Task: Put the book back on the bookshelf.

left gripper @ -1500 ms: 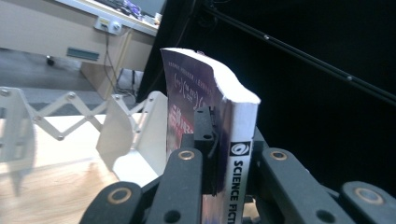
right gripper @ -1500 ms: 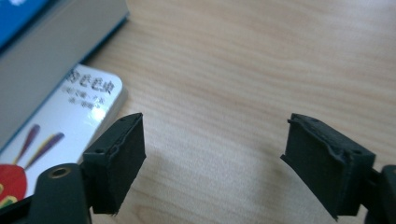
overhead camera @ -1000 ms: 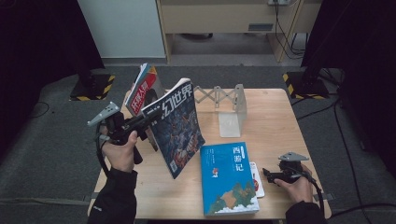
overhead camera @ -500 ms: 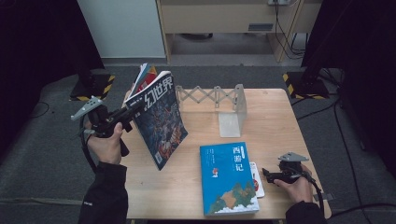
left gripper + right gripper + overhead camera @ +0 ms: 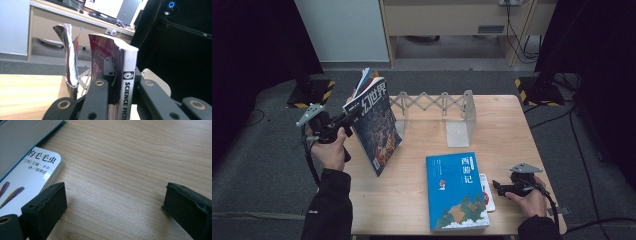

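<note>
My left gripper [image 5: 354,114] is shut on the spine of a dark science-fiction magazine [image 5: 377,125] and holds it upright above the table's left edge, just in front of other magazines [image 5: 364,80] standing at the left end of a metal folding book rack [image 5: 432,102]. The left gripper view has the spine [image 5: 127,82] clamped between the jaws of that gripper [image 5: 123,83], with a curled magazine [image 5: 70,62] behind it. My right gripper [image 5: 496,186] rests open on the table at the front right, its jaws [image 5: 117,202] wide apart over bare wood, beside a small white book [image 5: 32,170].
A blue book [image 5: 454,190] lies flat at the front middle, partly covering the small white book [image 5: 485,192]. The rack's metal bookend [image 5: 459,131] stands mid-table. The wooden table [image 5: 512,130] has bare room on its right half. Dark floor and cables surround it.
My left gripper has carried the magazine left and back toward the rack's left end, turning it more upright. The right gripper has stayed still.
</note>
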Demonstrator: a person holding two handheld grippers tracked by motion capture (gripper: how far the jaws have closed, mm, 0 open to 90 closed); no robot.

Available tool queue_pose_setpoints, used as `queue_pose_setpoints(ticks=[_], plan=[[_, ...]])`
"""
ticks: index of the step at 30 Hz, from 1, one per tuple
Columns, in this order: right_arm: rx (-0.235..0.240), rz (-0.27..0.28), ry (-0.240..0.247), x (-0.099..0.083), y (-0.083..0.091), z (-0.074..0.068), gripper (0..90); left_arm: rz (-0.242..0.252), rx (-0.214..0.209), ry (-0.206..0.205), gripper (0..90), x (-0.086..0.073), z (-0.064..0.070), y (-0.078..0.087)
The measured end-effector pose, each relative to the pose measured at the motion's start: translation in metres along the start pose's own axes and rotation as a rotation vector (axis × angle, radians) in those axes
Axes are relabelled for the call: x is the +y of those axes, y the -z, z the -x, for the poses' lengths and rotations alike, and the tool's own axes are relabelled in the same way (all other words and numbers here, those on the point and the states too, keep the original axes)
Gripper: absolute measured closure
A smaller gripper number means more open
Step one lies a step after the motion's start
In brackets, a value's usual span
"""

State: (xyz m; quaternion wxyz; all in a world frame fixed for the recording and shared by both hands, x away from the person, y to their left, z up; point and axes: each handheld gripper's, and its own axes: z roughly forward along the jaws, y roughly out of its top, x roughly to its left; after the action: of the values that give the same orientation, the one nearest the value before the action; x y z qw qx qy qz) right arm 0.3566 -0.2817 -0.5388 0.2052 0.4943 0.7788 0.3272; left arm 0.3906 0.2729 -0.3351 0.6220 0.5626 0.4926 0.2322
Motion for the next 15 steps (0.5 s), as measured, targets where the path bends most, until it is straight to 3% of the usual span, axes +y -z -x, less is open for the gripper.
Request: queue_pose_setpoints(ticks=[7, 15], plan=[[0.002, 0.000, 0.002, 0.000, 0.000, 0.000, 5.0, -0.002, 0.052, -0.014, 82.1, -0.010, -0.004, -0.016], [0.003, -0.002, 0.005, 0.000, 0.000, 0.000, 4.9, 0.029, 0.108, -0.028, 82.1, -0.020, -0.005, -0.032]])
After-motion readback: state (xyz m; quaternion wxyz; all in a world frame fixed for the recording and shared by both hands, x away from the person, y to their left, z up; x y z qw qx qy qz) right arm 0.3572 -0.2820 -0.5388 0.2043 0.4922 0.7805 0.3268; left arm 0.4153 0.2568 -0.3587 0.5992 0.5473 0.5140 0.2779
